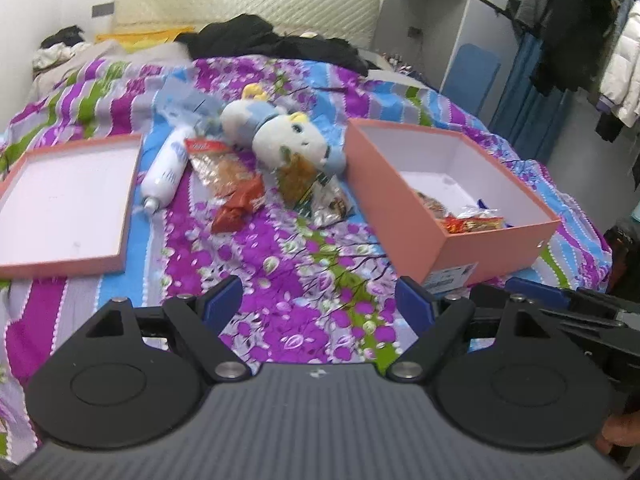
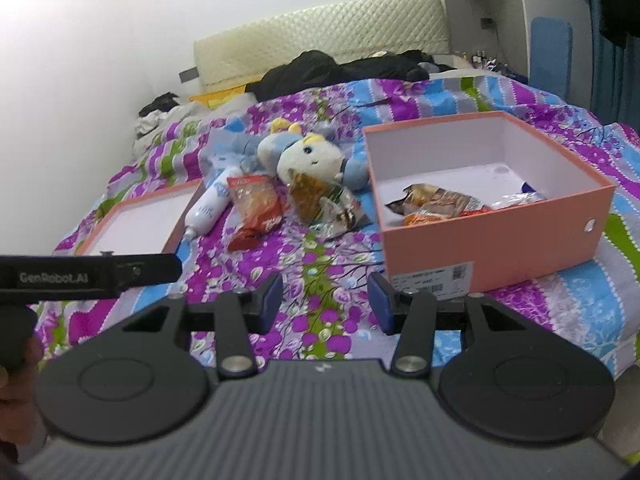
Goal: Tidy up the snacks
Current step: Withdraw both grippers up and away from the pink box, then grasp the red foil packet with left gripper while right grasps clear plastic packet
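Note:
A pink box (image 1: 404,204) (image 2: 488,240) sits open on the bed at the right, with several snack packets (image 1: 472,218) (image 2: 436,202) inside. Two more snack bags lie on the quilt left of it: a red-and-clear one (image 1: 228,184) (image 2: 256,208) and a clear one with green print (image 1: 308,188) (image 2: 324,204). My left gripper (image 1: 320,300) hovers open over the quilt, short of the bags, nothing between its fingers. My right gripper (image 2: 326,300) is open too, narrower and empty, near the box's front left corner. The other gripper shows at each view's edge.
The pink box lid (image 1: 64,204) (image 2: 136,224) lies upturned at the left. A white bottle (image 1: 166,168) (image 2: 212,208) and a plush toy (image 1: 276,132) (image 2: 312,160) lie beside the bags. Dark clothes (image 1: 272,40) are heaped by the headboard. Hanging clothes (image 1: 580,32) fill the right.

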The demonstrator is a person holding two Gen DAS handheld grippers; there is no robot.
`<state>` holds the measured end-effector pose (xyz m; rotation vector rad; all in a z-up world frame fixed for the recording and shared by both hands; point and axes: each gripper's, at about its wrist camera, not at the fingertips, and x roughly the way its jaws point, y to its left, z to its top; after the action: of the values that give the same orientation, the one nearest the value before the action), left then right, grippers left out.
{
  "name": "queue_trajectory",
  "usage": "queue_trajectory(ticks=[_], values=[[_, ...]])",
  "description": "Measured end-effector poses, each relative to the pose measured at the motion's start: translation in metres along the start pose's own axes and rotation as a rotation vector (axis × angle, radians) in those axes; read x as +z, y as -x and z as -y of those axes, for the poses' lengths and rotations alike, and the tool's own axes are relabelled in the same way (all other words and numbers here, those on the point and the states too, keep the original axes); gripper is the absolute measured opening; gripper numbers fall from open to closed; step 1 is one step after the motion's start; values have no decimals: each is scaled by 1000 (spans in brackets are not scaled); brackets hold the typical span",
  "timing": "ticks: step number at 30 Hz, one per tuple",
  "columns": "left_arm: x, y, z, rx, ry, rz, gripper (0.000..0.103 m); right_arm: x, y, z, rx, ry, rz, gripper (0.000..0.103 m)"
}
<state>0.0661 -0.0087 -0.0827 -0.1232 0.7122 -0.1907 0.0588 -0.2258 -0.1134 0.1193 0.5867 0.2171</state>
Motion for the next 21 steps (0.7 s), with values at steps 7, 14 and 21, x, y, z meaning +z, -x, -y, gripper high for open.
queue_trajectory(ticks=[7, 14, 21], values=[[-1, -30, -20, 17, 43, -25, 86, 0, -29, -9, -11, 43, -6, 49], [8, -73, -40, 41, 53, -37, 86, 3, -68, -11, -27, 84, -32, 49], [25, -125, -80, 40, 169, -42, 86, 7, -117, -14, 4, 143, -43, 49]])
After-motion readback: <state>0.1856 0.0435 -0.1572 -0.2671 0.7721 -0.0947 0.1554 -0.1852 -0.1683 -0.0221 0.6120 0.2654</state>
